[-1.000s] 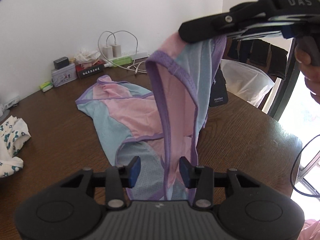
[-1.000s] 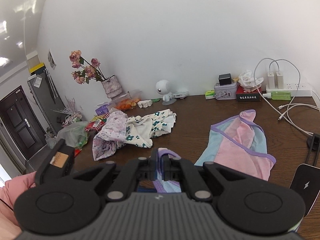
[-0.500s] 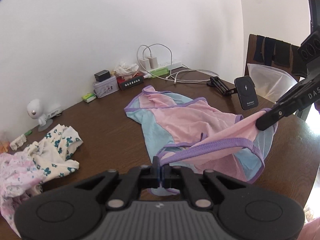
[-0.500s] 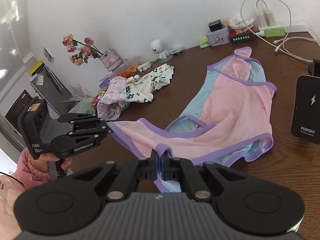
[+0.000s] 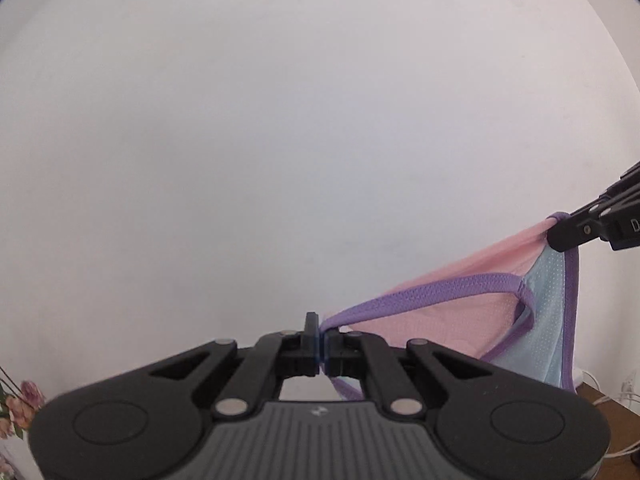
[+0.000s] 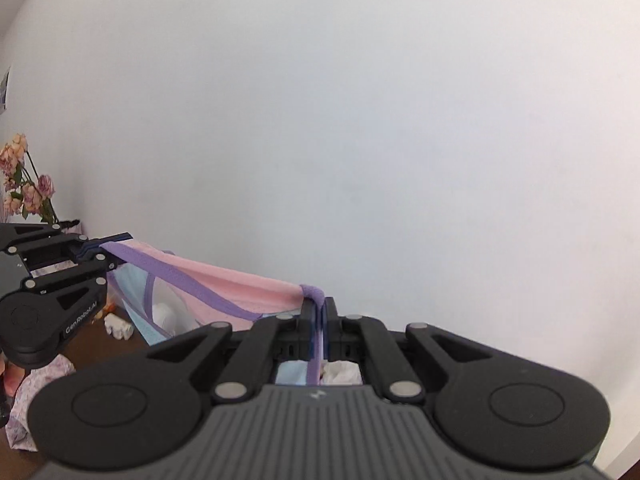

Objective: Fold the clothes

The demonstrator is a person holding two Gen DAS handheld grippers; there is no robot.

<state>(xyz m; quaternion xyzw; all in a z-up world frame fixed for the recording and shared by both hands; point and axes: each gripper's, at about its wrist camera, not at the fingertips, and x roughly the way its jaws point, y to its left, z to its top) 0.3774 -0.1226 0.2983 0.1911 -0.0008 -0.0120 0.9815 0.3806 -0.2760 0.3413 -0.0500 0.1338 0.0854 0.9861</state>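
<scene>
A pink and light-blue mesh garment [image 5: 472, 312] with purple trim hangs stretched in the air between my two grippers. My left gripper [image 5: 321, 334] is shut on one purple-trimmed corner. My right gripper [image 6: 320, 312] is shut on the other corner, and it also shows in the left wrist view [image 5: 560, 236] at the far right. In the right wrist view the garment [image 6: 240, 284] spans from the left gripper [image 6: 94, 254] to my fingers. Both cameras face the white wall; most of the table is hidden.
A brown table [image 6: 100, 340] shows low at the left with floral clothes [image 6: 36, 384] and a small white item [image 6: 118, 326]. Dried pink flowers [image 6: 24, 188] stand at the far left. White cables [image 5: 608, 392] lie at the table's right back.
Both grippers have risen and tilted upward, lifting the garment off the table and stretching it between them. The table and its objects have dropped out of view.
</scene>
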